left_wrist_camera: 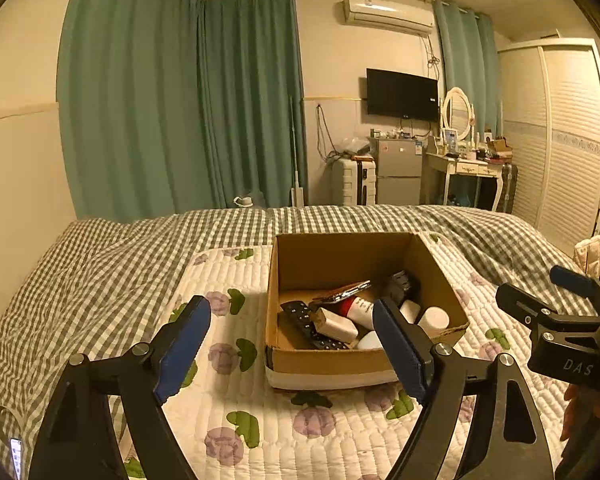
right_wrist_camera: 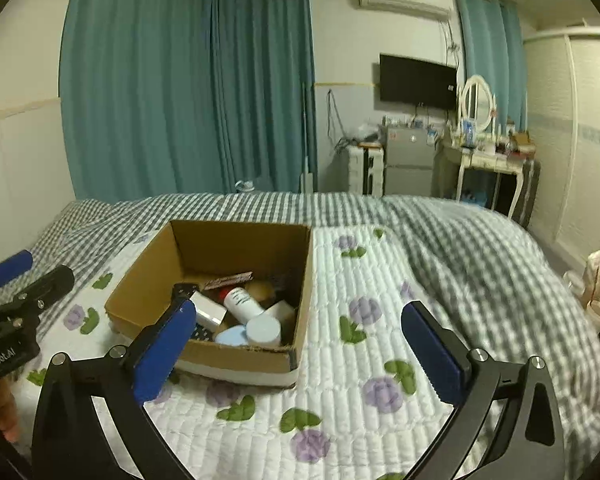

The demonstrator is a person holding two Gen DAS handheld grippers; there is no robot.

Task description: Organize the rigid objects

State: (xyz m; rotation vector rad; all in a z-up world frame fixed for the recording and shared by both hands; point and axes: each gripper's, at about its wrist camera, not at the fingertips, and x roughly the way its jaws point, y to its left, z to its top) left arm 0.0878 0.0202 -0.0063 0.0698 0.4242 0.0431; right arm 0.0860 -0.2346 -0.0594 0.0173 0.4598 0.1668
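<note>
Left wrist view gave me the cardboard box (left_wrist_camera: 342,362) sitting open-topped on the white floral quilt (left_wrist_camera: 236,412), which lay over a grey checked bedspread (left_wrist_camera: 100,264). My left gripper (left_wrist_camera: 296,350) had its blue-padded fingers (left_wrist_camera: 182,350) spread wide with nothing between them, the pads clear of the box; one finger stood over the quilt left of the box, the other crossed in front of its near right corner. Inside the box I saw a jumble: a black remote control (left_wrist_camera: 308,326) lying flat, a white rectangular block (left_wrist_camera: 338,325) across it, a white tube with a red band (left_wrist_camera: 358,307), a phone (left_wrist_camera: 346,292) propped at a tilt, and a white round-topped jar (left_wrist_camera: 434,318) at the near right corner. Right wrist view put the same box to the left, and my right gripper (right_wrist_camera: 296,354) was likewise wide open and empty, its left finger (right_wrist_camera: 164,356) overlapping the box's near wall, its right one over bare quilt. There I could also pick out a pale blue round lid (right_wrist_camera: 231,336) beside the jar. Each gripper showed at the edge of the other's view, well apart from the box.
</note>
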